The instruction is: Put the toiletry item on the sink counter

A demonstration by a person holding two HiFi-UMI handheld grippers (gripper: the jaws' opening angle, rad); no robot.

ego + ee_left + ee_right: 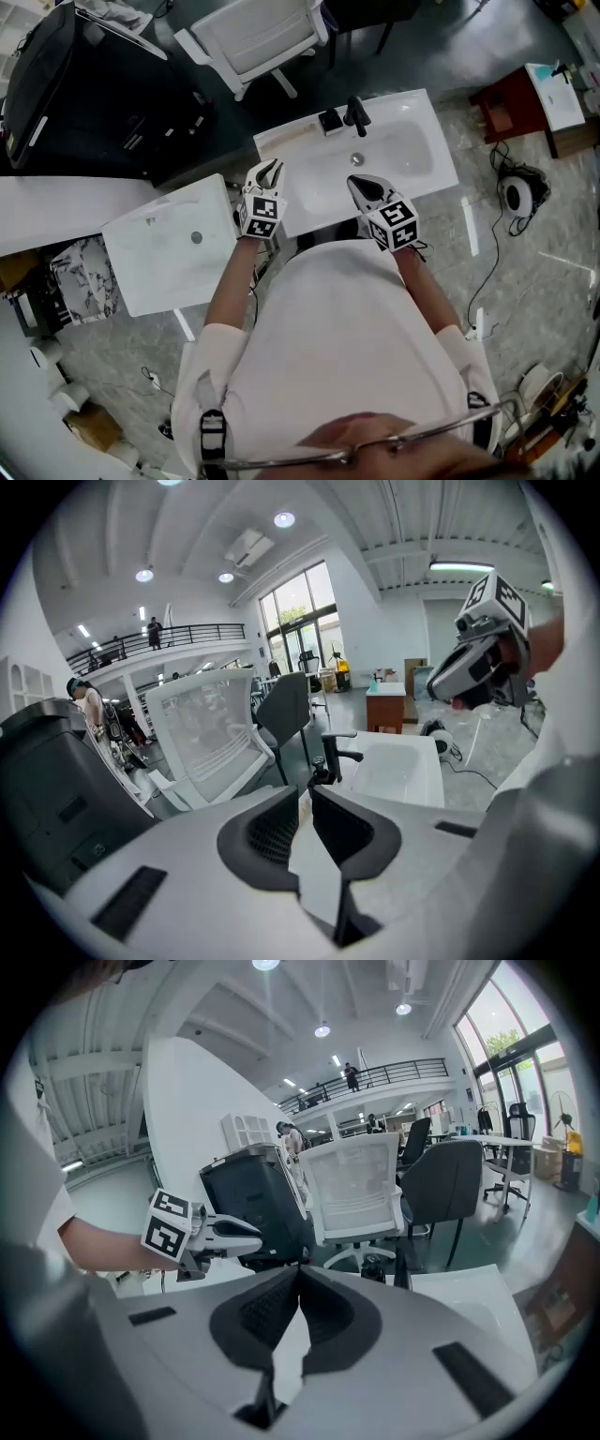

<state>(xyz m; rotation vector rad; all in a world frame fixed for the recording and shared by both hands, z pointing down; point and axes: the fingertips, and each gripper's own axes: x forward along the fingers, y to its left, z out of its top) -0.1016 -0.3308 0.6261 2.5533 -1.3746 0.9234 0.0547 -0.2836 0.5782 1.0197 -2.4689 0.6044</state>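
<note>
A white sink counter (281, 141) with a black faucet (355, 114) stands in front of me. A small dark toiletry item (330, 120) sits on the counter's back edge just left of the faucet; it is also in the left gripper view (320, 766). My left gripper (272, 166) hovers over the counter's left part, its jaws a narrow gap apart with nothing between them (305, 792). My right gripper (353, 181) hangs over the basin's near rim, with its tips touching and empty (300, 1267).
A second white basin (141, 272) lies to the left, close to my left arm. Behind the sink stand a white office chair (253, 37) and a black cabinet (84, 84). At the right are a red-brown cabinet (520, 103) and cables on the floor (518, 192).
</note>
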